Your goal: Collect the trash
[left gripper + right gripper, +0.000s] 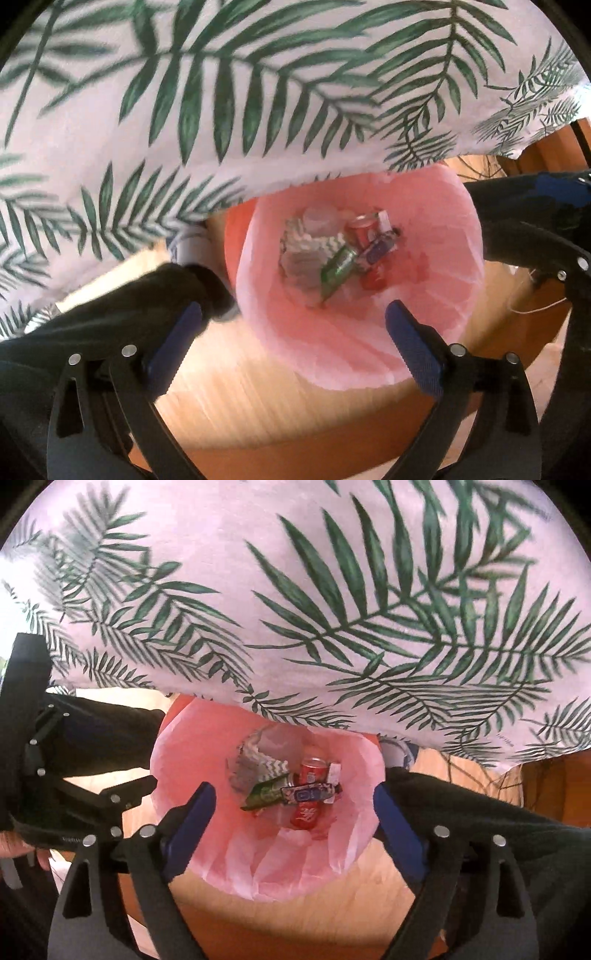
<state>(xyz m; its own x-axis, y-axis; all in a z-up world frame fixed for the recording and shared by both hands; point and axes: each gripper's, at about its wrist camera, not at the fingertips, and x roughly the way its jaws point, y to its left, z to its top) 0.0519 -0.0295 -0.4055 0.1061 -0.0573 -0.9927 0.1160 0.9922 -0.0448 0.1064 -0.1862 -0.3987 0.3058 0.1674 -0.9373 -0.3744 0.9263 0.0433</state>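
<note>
Centre frame, below me: bin [369, 332] with thin pink liner, cans [313, 771] and wrappers [266, 794] inside. Light, crushable. Left gripper [291, 325] and right gripper [293, 808] both wide, empty. I'd pinch the liner rim.

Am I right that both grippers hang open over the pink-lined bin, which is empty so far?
Not quite: the bin is not empty. The right wrist view shows trash at the bottom of its pink liner: a red can, a green wrapper and a blue wrapper. The rest holds: the left gripper and right gripper are both open above it, holding nothing.
</note>
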